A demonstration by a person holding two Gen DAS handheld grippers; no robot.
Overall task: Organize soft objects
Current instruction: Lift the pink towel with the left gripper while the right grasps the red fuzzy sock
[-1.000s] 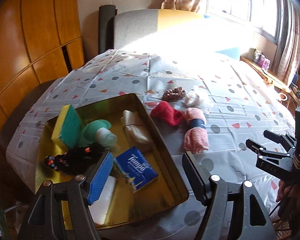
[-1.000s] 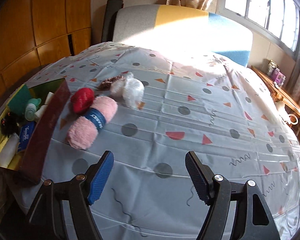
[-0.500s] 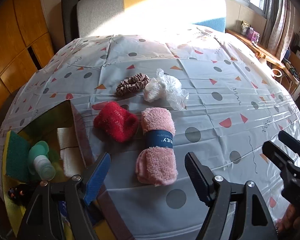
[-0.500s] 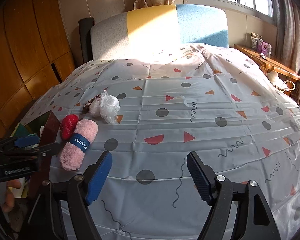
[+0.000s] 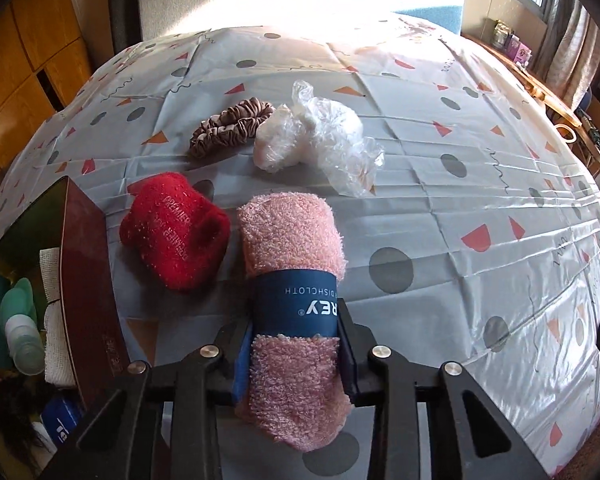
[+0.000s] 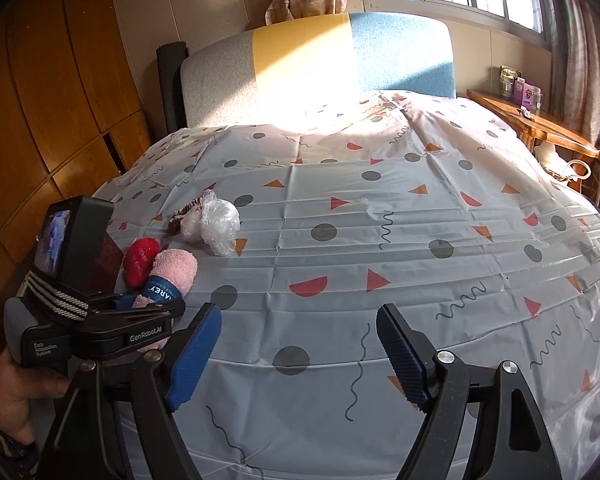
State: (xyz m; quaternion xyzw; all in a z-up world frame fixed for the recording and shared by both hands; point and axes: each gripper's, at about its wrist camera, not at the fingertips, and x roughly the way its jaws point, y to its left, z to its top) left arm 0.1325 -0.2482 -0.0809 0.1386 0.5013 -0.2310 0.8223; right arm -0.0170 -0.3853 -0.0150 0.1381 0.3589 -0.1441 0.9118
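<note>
A rolled pink dishcloth with a dark blue paper band lies on the patterned bed cover. My left gripper is shut on its near end, one pad on each side. The roll also shows in the right wrist view, with the left gripper around it. A red fuzzy cloth lies just left of the roll. A brown scrunchie and a crumpled clear plastic bag lie behind. My right gripper is open and empty over bare cover.
A gold tray with a dark red outer wall stands at the left, holding a green sponge, small bottles, a gauze roll and a blue tissue pack. A headboard is at the back. A wooden side table stands at the right.
My left gripper moved forward from over the tray to the pink dishcloth roll and closed on its near end. My right gripper stayed open and drew back to the right.
</note>
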